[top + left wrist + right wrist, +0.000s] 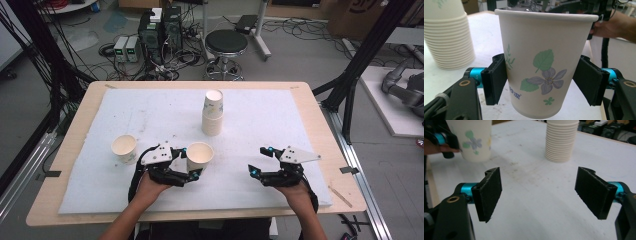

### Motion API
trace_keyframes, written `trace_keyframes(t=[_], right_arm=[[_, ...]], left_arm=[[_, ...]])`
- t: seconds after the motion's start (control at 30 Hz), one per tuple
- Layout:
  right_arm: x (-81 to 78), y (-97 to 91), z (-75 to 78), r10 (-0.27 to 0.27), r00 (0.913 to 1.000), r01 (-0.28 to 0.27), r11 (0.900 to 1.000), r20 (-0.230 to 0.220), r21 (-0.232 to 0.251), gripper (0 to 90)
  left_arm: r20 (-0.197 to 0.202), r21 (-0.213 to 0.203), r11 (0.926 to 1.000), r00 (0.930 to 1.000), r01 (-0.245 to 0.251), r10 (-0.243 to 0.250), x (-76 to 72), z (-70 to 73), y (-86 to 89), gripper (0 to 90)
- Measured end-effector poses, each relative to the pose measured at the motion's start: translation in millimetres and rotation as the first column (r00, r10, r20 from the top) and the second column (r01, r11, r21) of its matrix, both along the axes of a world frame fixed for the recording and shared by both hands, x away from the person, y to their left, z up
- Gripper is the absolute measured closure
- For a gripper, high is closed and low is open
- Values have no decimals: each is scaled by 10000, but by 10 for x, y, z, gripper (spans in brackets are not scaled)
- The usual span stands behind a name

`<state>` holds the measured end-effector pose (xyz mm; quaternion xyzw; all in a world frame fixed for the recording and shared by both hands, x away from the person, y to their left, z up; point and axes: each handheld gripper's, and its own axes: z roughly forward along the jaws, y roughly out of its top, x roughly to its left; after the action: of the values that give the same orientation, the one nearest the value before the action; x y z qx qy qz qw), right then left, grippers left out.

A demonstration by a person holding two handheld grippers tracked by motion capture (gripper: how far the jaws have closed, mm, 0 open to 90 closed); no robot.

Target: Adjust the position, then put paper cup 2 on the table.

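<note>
Looking down from the high view, the left gripper [191, 162] has a paper cup [200, 155] between its jaws near the middle of the white surface [280, 115]. The right gripper [261, 160] hovers well apart to the right with its jaws spread and nothing between them. A stack of cups [213, 113] stands farther back, and a single cup [124, 148] sits off to the left of the held one.

The left gripper view adds the detail: the paper cup [544, 60] is upright, printed with green leaves and a purple flower, and its base is clear of the surface. The left pad touches the cup's wall and the right pad sits at its edge, so the gripper is clamped on the cup. The stack of cups [446, 37] is at the upper left.

The right gripper view shows the two black pads wide apart over bare white surface [536, 202], with the paper cup [474, 140] at the upper left and the stack of cups [561, 141] behind.
</note>
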<state>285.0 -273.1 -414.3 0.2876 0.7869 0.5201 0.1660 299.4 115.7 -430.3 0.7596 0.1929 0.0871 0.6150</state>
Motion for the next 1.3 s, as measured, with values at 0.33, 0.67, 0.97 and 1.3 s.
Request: trace_keyframes(t=[0.33,0.67,0.97,1.3], right_arm=[[-26,-135,-15,-758,9970,758,9971,162,28,223],[-8,-136,-45,-830,9964,831,9965,146,-32,227],[-34,-164,-30,-908,9957,907,9959,171,56,228],[-42,-191,-22,-1044,9944,1042,9945,176,135,230]], left_arm=[[119,-289,9977,9981,-608,612,11,-18,111,296],[191,-416,9960,9966,-793,801,11,-17,118,296],[240,-241,9978,9978,-616,621,13,-52,-25,296],[346,-76,9978,9973,-653,655,125,-88,-197,296]])
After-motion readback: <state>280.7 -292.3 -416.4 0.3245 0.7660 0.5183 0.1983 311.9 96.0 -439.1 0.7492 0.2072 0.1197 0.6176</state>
